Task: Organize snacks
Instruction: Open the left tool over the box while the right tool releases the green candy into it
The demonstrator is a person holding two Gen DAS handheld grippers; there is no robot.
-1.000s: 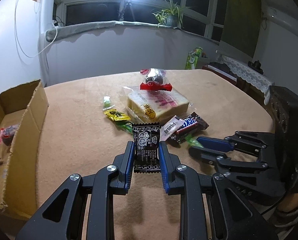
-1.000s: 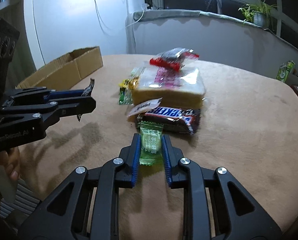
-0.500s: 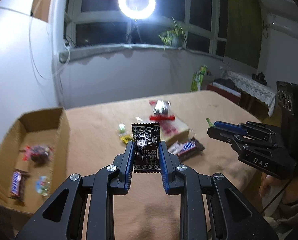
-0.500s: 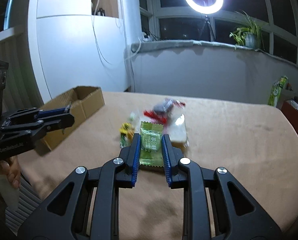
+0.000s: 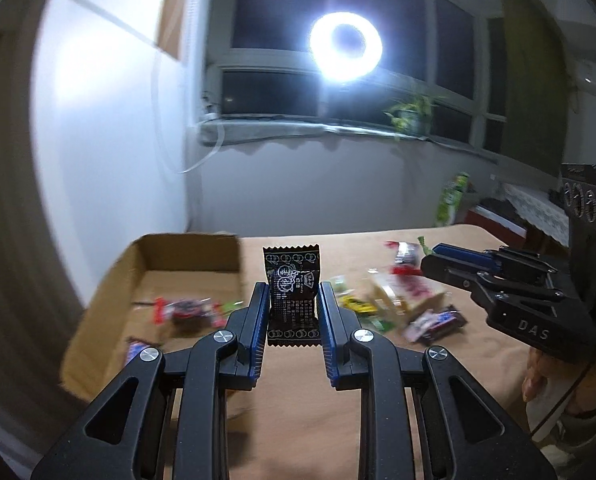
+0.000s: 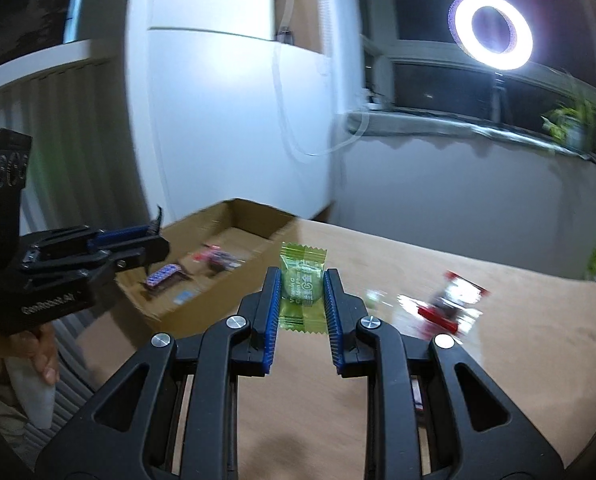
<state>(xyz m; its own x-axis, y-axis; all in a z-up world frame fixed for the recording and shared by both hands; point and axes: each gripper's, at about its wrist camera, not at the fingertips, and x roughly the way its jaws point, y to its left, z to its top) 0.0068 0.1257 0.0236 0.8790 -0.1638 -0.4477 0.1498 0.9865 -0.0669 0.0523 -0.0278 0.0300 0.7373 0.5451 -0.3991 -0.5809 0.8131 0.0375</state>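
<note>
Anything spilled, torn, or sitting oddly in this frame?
Nothing stands out. The left gripper holds a black candy packet upright; the right gripper holds a green candy. Both wrappers look intact. Motion blur hides detail on the loose snacks beside the cardboard box.

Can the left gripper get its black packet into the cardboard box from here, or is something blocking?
Probably yes. The left gripper, shut on the black packet, is raised above the table, and the cardboard box lies open-topped just ahead to its left. The right gripper is off to the other side.
</note>
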